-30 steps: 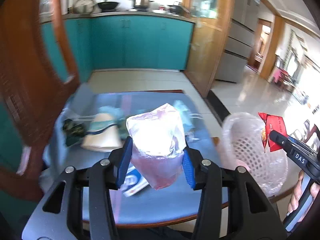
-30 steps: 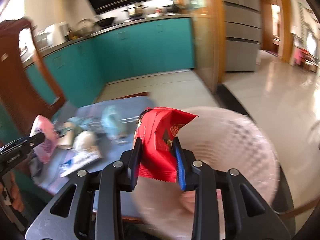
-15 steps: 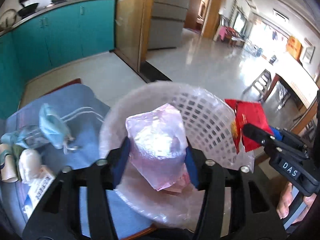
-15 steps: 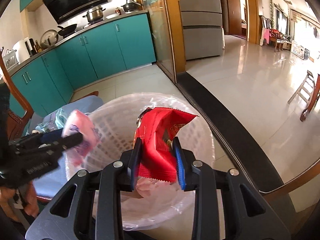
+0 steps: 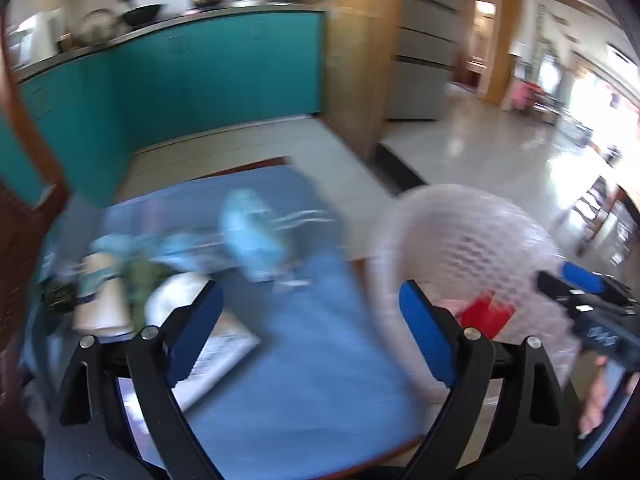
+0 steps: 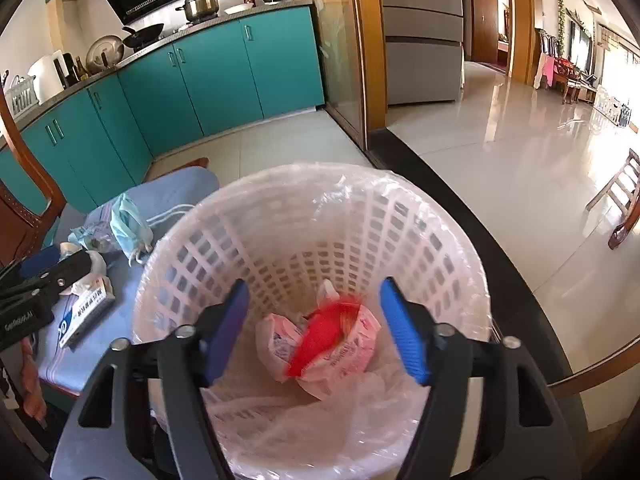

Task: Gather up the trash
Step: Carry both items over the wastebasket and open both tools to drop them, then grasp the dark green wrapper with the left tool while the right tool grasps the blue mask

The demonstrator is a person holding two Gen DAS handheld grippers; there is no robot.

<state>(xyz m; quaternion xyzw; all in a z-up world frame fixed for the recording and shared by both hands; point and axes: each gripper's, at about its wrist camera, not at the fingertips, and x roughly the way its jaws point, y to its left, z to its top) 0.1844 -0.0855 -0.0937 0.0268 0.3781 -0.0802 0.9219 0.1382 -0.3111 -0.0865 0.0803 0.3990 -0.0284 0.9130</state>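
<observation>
A white mesh waste basket (image 6: 400,216) lined with clear plastic stands beside a blue-clothed table (image 6: 80,352). A pink plastic bag (image 6: 352,344) and a red snack wrapper (image 6: 324,336) lie in its bottom. My right gripper (image 6: 314,320) is open and empty above the basket mouth. My left gripper (image 5: 310,326) is open and empty over the table (image 5: 304,380), left of the basket (image 5: 460,240). On the table lie a blue face mask (image 6: 130,220), a white tissue packet (image 6: 86,308), and a paper cup (image 5: 100,300). The left wrist view is blurred.
A wooden chair (image 6: 16,208) stands at the table's left. Teal kitchen cabinets (image 6: 208,76) run along the back. A tiled floor (image 6: 520,168) spreads to the right, with another wooden chair (image 6: 624,208) at the far right.
Both grippers opened. The pink bag and the red wrapper dropped into the basket. My left gripper swung back left toward the table.
</observation>
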